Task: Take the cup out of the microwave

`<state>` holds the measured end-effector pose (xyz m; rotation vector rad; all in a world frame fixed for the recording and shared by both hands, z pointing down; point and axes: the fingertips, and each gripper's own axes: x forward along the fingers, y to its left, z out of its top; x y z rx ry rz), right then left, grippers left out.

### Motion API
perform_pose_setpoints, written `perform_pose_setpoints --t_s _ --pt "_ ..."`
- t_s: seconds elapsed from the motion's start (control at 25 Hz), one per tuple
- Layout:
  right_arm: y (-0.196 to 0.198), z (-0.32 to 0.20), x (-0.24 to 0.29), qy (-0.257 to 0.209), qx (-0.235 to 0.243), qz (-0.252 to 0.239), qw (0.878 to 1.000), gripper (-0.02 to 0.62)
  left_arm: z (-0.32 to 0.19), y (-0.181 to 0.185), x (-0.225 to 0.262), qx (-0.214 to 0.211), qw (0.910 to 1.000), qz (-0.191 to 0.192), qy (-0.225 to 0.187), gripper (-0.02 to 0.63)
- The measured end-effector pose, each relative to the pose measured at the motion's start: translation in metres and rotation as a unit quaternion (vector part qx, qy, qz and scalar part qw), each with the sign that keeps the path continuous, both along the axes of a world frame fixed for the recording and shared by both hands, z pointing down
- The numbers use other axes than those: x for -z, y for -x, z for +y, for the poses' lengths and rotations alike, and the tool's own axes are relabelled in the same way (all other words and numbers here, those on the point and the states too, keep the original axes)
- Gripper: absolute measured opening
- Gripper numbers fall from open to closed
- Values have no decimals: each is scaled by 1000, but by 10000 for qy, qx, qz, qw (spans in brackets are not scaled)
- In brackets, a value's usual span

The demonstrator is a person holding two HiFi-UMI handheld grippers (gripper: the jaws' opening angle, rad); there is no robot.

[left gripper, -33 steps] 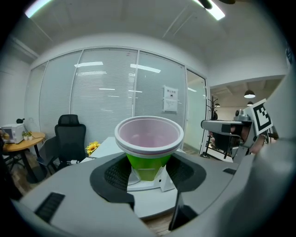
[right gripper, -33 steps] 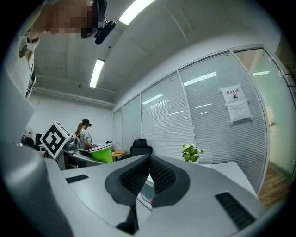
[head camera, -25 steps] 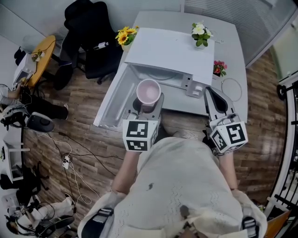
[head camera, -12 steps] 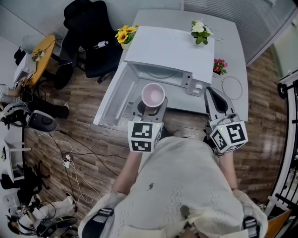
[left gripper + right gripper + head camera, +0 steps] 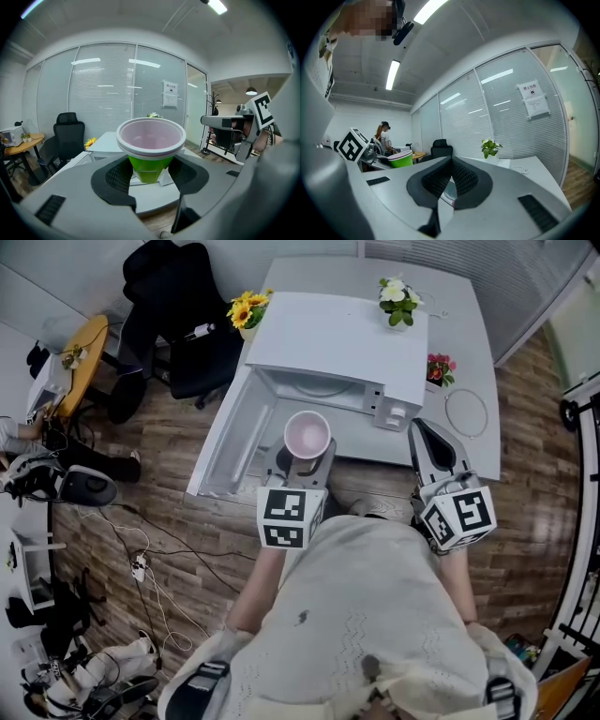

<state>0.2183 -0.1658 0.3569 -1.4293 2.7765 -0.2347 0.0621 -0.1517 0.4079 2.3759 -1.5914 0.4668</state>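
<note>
My left gripper [image 5: 150, 174] clasped the green cup [image 5: 150, 140] by its body, jaws set wide, holding it upright just before the open microwave [image 5: 337, 343]. To the right, my right gripper [image 5: 451, 183] was closed on nothing, near the worktop [image 5: 469, 334].

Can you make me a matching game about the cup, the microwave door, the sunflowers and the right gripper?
Things:
1. cup
2. microwave door
3. sunflowers
4. right gripper

What fits:
A. shut, holding nothing
B. yellow
C. swung open
D. pinched by the left gripper

Pairs: 1-D, 2-C, 3-B, 4-A
</note>
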Motion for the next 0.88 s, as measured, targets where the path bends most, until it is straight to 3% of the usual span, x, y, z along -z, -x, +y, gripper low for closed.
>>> perform_pose_setpoints --t_s 0.88 --pt "13 -4 -2 33 156 78 9998 8 1 5 -5 45 9999 84 69 258"
